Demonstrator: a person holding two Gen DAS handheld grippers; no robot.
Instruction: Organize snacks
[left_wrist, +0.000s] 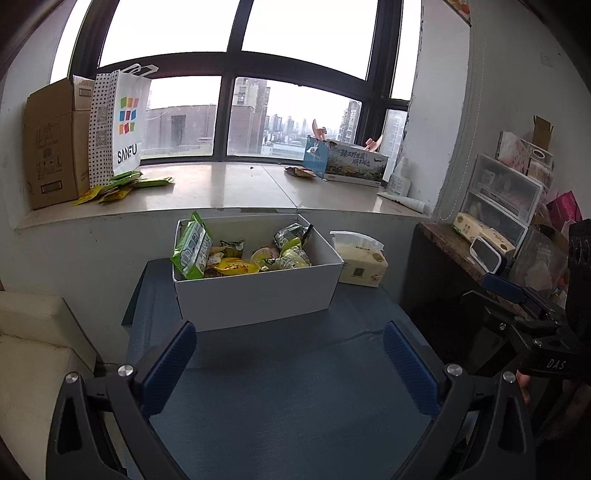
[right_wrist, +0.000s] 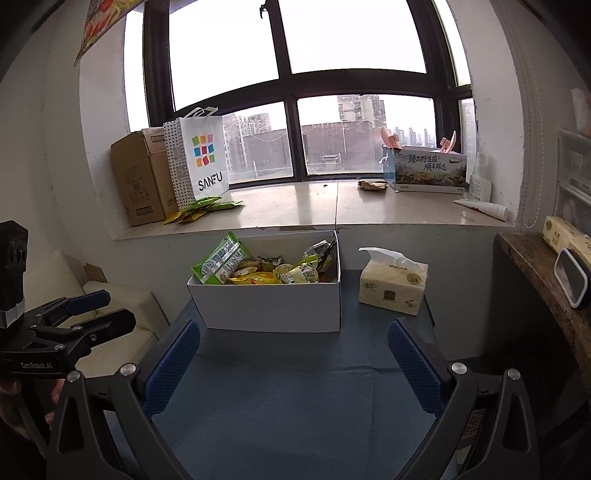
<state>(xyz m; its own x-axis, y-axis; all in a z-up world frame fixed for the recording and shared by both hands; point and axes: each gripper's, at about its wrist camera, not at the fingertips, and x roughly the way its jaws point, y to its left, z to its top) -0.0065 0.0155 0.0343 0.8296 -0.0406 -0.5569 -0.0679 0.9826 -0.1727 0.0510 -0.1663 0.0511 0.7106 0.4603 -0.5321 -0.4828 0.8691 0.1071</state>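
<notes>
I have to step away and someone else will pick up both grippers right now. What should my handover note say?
Left gripper: jaws open, holding nothing, hovering over the blue table.
Right gripper: jaws open, holding nothing, beside the left one.
The white box at the back of the table already holds many snacks, with a big green bag leaning at its left end.
A tissue pack sits to the right of the box.
Probably left: green and yellow packets on the windowsill by the shopping bag, and a brown wrapper near the printed box.

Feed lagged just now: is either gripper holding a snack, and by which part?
Nothing is held. The left gripper and right gripper are both open and empty, short of the white snack box.
</notes>
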